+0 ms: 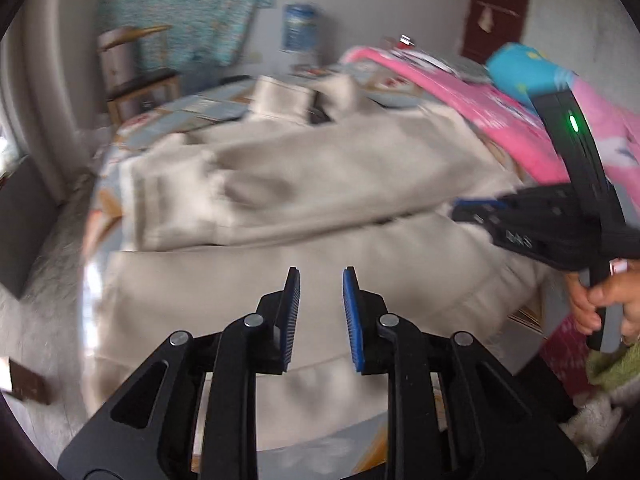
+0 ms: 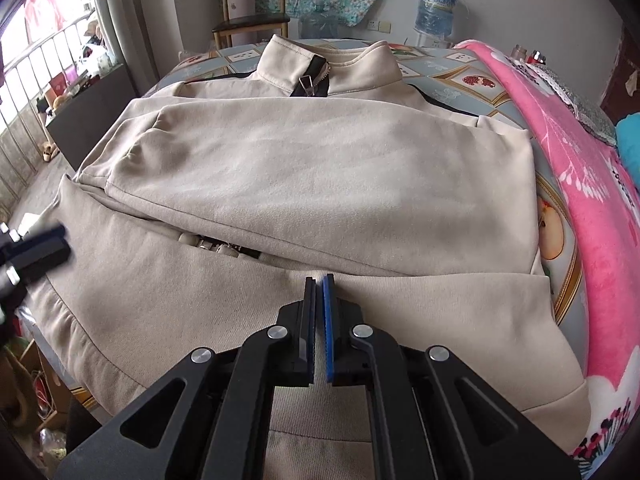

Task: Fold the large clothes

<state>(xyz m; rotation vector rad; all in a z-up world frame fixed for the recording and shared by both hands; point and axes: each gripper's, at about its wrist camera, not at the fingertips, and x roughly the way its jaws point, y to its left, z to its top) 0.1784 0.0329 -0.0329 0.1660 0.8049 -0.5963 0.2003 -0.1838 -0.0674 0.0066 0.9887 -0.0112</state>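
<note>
The beige jacket [image 2: 304, 168] lay spread across the bed [image 2: 448, 72], filling the middle of the right wrist view, collar and zip toward the top and both sleeves already crossed over the chest, probably to narrow it before the lower half is folded up. The right gripper [image 2: 319, 320], at lower centre, was closed with nothing between its pads, hovering over the hem area. The left gripper [image 1: 320, 316] stood slightly parted and empty at the bottom of its own blurred view, apparently having let go of the cloth. A pink blanket [image 2: 580, 200] crowded the right edge. The jacket's bottom hem was hidden behind the grippers.
</note>
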